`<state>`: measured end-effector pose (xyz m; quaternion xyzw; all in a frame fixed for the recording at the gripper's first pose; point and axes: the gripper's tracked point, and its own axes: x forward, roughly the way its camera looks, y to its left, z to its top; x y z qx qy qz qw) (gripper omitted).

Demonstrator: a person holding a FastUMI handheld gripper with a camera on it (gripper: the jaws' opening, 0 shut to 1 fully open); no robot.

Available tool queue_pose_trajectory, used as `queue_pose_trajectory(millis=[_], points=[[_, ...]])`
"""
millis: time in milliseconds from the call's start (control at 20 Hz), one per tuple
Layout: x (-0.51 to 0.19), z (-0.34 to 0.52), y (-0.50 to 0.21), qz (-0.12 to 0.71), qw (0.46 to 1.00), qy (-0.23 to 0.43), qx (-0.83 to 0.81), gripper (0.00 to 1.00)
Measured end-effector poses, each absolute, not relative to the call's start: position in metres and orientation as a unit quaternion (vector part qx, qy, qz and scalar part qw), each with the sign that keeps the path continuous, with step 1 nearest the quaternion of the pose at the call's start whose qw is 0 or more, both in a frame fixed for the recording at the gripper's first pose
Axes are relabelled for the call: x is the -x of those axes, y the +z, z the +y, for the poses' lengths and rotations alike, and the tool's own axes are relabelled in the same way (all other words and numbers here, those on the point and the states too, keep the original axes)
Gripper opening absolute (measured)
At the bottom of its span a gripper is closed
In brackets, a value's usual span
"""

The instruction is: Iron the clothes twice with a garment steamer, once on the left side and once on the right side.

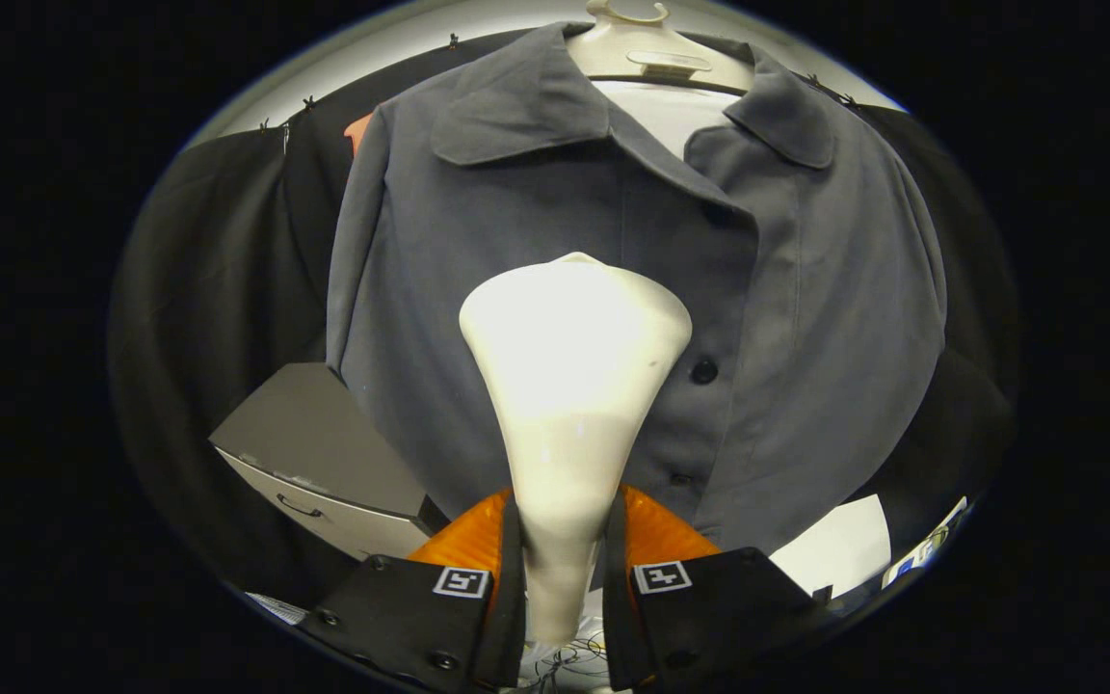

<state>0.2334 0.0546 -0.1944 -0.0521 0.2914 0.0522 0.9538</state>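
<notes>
Grey metal-looking cabinet point(324, 453) with a drawer handle at lower left of the frame, beside the hanging garment. Right of that, centre frame: grey button-front shirt point(478, 251) on a pale hanger point(647, 53), collar spread, placket and dark buttons point(703, 370) running down just right of middle, white lining showing at the neck. Directly in front of the shirt, a cream garment steamer point(574, 386), narrow handle low and wide head flaring upward, head lying over the shirt's chest just left of the placket; cannot tell whether touching the cloth or held just off it. At bottom centre, gripper point(563, 569) closed firmly on the steamer's handle, one finger pressing each side. Lower right, a white patch point(834, 545) peeking from under the shirt hem, hard to identify.

Likely step: a pass down one panel, seemingly the one left of the placket in frame. To do well: keep head flat against fabric, travel in a straight vertical stroke, stay clear of the buttons, avoid twisting the handle within the grip, then shift across the placket for the matching stroke on the other panel.
</notes>
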Motion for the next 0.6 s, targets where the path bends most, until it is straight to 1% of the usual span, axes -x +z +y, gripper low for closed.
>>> queue_pose_trajectory(millis=[600], points=[[-0.215, 0.038, -0.278, 0.356, 0.932, 0.048, 0.052, 0.41]])
